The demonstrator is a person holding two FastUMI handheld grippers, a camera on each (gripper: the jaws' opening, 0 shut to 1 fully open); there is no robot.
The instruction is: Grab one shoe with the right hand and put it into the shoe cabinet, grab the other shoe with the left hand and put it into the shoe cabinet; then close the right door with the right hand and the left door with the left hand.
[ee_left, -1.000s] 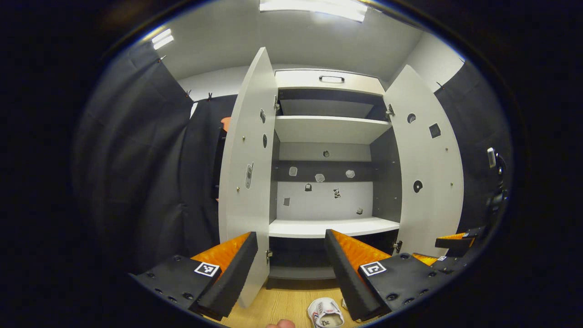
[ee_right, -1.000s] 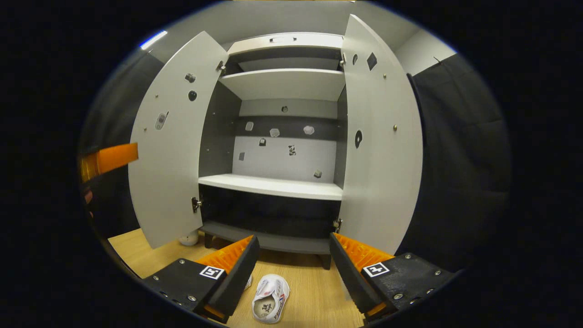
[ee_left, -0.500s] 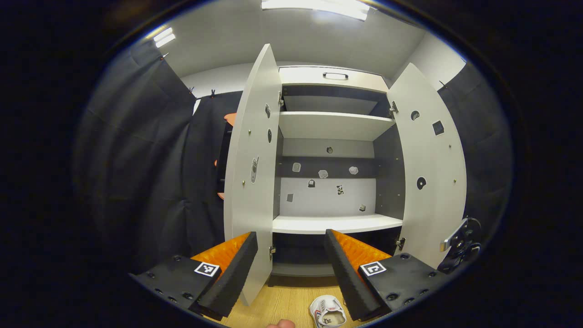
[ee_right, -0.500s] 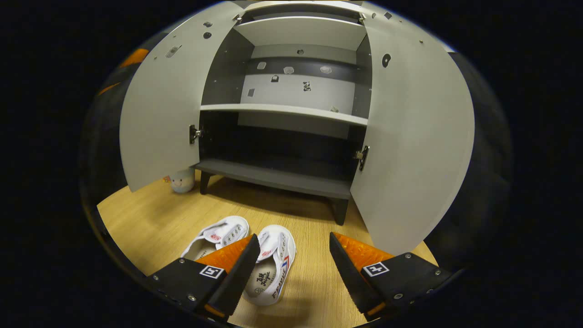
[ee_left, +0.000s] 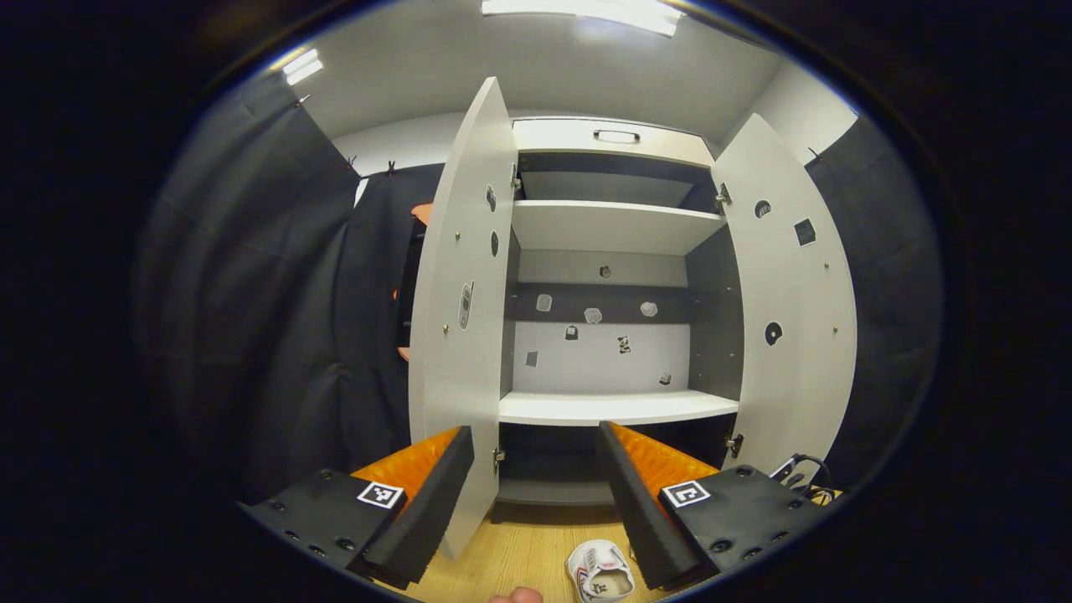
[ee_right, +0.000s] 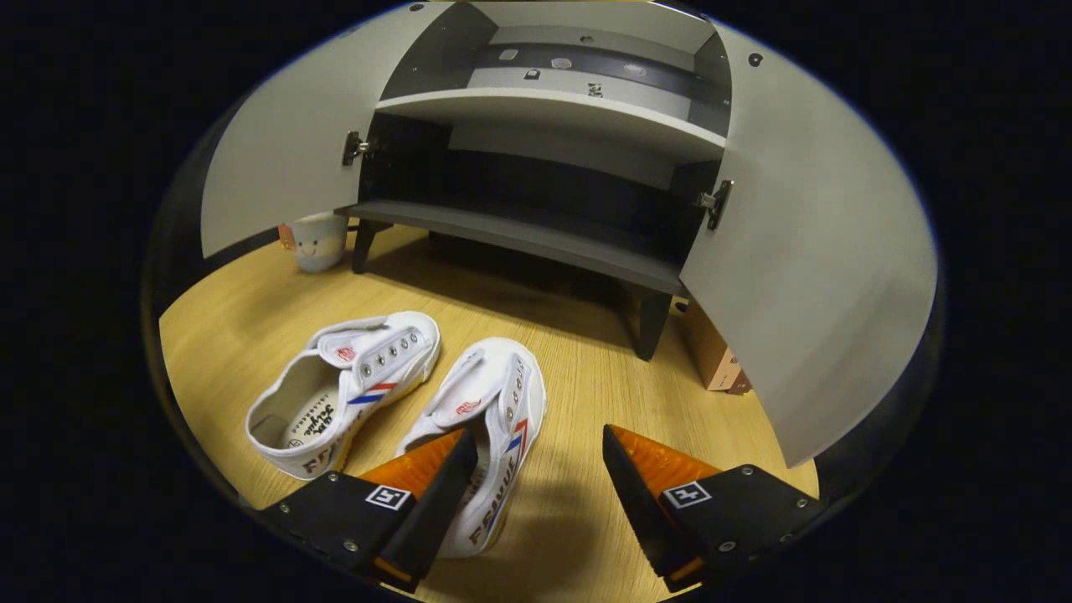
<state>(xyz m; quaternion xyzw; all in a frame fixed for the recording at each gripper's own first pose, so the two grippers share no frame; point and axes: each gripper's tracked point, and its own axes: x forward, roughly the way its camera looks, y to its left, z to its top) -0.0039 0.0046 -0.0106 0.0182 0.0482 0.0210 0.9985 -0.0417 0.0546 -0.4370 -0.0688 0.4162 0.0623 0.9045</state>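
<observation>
right gripper [ee_right: 540, 448] lowered toward the right shoe [ee_right: 481, 427]
its fingers are held wide to straddle the shoe just ahead; left gripper [ee_left: 536, 444], also wide, is kept facing the open shoe cabinet [ee_left: 615, 226]

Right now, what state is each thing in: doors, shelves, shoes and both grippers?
left door: swung open
right door: swung open
bottom shelf: bare where visible
middle shelf: bare
left shoe: on the floor, upright
right shoe: on the floor, upright, partly behind a finger
left gripper: open, holding nothing
right gripper: open, over the right shoe, not gripping
</observation>
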